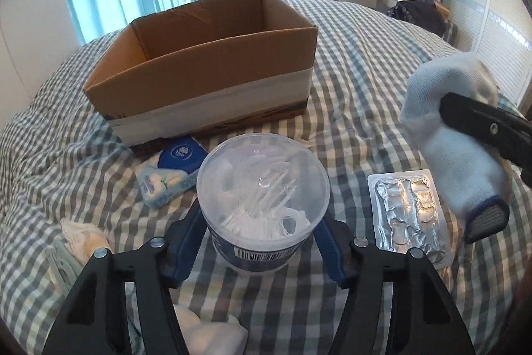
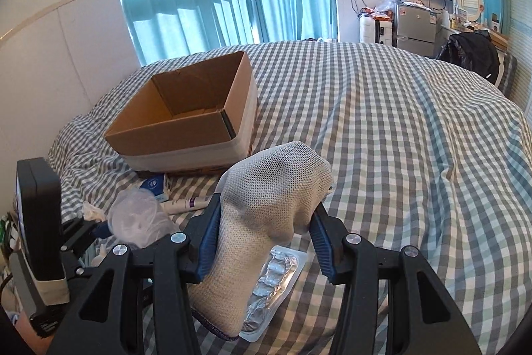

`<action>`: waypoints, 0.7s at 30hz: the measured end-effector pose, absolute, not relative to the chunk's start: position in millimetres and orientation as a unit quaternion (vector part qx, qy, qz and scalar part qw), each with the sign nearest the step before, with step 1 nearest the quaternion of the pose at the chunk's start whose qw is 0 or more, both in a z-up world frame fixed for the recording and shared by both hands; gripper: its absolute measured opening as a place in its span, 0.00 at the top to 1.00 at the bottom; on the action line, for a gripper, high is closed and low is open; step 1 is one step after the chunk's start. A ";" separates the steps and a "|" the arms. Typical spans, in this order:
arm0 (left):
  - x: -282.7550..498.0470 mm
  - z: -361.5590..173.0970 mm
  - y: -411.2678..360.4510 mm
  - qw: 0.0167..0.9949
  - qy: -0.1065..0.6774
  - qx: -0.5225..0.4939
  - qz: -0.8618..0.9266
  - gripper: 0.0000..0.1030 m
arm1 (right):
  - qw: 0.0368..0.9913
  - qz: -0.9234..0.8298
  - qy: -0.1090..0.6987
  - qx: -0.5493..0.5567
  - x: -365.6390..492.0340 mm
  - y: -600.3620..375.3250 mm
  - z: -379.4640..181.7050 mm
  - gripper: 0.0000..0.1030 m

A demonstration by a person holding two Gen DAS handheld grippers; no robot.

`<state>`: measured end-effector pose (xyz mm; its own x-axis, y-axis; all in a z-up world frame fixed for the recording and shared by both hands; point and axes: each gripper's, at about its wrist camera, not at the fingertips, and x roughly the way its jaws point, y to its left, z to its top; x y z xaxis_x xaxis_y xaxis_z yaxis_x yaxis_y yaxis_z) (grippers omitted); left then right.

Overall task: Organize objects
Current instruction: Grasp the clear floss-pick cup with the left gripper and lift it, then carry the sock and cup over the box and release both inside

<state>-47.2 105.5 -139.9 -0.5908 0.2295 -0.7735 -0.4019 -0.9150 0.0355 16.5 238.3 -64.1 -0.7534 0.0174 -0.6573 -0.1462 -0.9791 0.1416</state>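
An open brown cardboard box (image 1: 212, 65) stands on the checked bed; it also shows in the right wrist view (image 2: 186, 122), and its inside looks bare. My left gripper (image 1: 262, 238) is shut on a clear round tub of cotton swabs (image 1: 262, 192), held above the bed in front of the box. The tub shows in the right wrist view (image 2: 136, 222) too. My right gripper (image 2: 266, 238) is shut on a white mesh sock (image 2: 266, 208), held up over the bed. The sock (image 1: 449, 128) hangs at the right of the left wrist view.
A silver blister pack (image 1: 409, 215) lies on the bed under the sock, also seen in the right wrist view (image 2: 276, 288). A blue tissue packet (image 1: 173, 168) lies by the box front. Crumpled tissues (image 1: 83, 235) and a white tube (image 2: 186, 205) lie nearby. Furniture stands beyond the bed.
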 end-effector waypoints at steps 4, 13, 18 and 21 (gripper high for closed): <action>-47.0 -133.5 97.6 0.182 0.086 -0.416 0.887 0.38 | 0.045 0.931 0.084 -0.353 17.9 232.3 -64.9 0.52; -44.2 -73.7 79.9 0.189 0.063 -0.358 0.912 0.38 | 0.040 0.945 0.056 -0.319 25.7 216.6 -25.2 0.52; -61.9 -19.1 67.4 0.193 0.044 -0.305 0.932 0.38 | 0.027 0.959 0.020 -0.283 13.4 205.4 20.5 0.52; -79.6 7.8 62.3 0.181 0.044 -0.276 0.943 0.38 | 0.014 0.965 -0.002 -0.260 -4.1 199.5 49.7 0.52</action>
